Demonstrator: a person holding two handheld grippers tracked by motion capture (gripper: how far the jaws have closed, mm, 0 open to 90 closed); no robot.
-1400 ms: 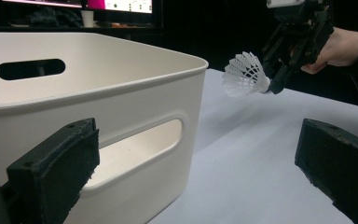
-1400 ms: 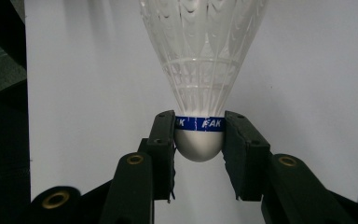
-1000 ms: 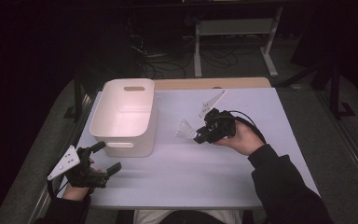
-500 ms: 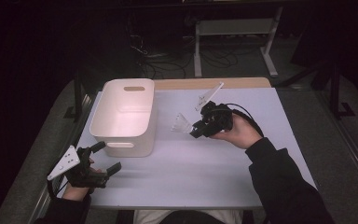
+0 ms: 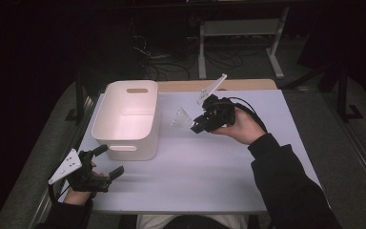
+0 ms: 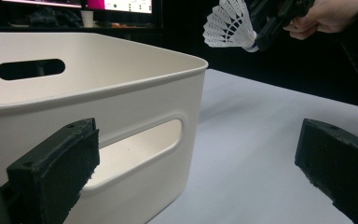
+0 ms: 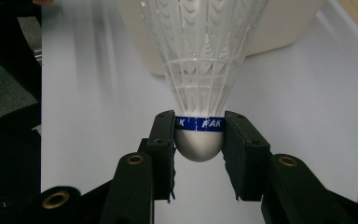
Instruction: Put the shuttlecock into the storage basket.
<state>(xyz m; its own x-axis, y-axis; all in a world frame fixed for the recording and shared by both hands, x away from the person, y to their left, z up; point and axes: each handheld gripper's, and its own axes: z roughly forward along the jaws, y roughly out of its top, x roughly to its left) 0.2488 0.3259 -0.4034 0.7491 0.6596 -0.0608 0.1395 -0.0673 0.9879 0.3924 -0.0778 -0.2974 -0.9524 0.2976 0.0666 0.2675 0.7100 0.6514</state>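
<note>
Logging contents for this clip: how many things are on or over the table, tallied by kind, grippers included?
Shuttlecock: 1, held off the table in the right gripper
Bin: 1, white, nothing visible inside
Grippers: 2, counting the left gripper, open beside the bin
Total: 4

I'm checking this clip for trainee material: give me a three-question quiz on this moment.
1. True or false: the right claw is shut on the shuttlecock.
2. Which part of the shuttlecock do the pads press? A) the feather skirt B) the rounded base at the blue band C) nothing
3. Fill in: the left claw rests open beside the white ____.

Key: 1 true; 2 B; 3 bin.
</note>
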